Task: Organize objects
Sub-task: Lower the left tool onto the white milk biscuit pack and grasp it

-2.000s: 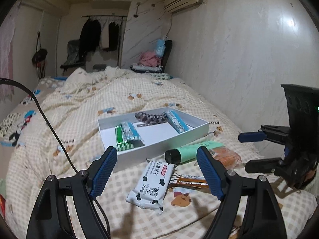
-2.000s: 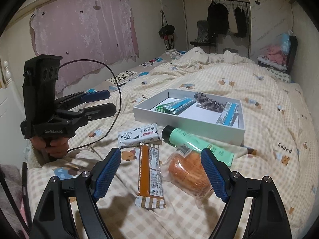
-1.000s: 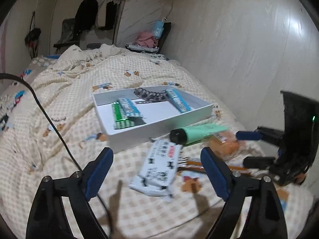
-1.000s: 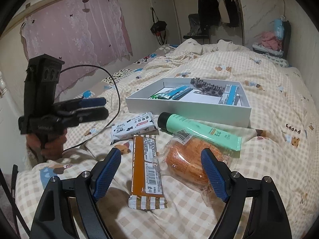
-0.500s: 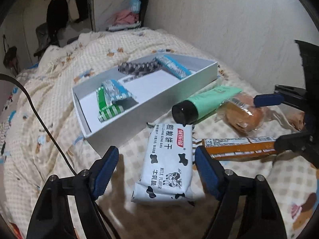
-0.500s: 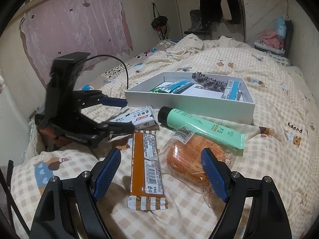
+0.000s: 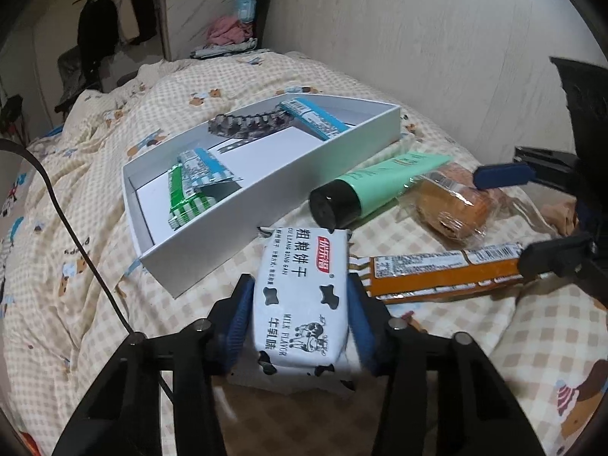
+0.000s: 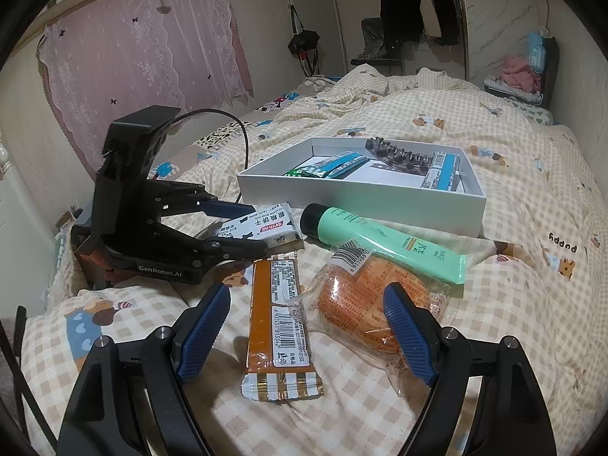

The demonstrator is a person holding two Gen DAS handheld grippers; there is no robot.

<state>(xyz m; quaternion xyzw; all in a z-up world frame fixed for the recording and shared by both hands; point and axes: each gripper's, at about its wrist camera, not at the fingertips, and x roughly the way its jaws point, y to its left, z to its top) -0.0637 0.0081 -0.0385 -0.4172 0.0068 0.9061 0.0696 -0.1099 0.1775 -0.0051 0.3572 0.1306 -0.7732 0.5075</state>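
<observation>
A white cow-print milk biscuit packet lies on the checked bedspread just in front of the white box. My left gripper straddles it, its jaws closing, with the blue pads against both long sides of the packet. In the right wrist view the same left gripper clasps the biscuit packet. My right gripper hovers open over an orange snack bar and a bagged bun, holding nothing. A green tube rests against the white box.
The box holds green and blue packets, a dark claw clip and another blue packet. A black cable trails over the bedspread at left. A wall runs along the bed's right side. Clothes hang at the far end.
My left gripper dropped toward the biscuit packet, rolled a little, and its jaws narrowed from wide apart to touching the packet's sides. The right gripper stayed where it was, open.
</observation>
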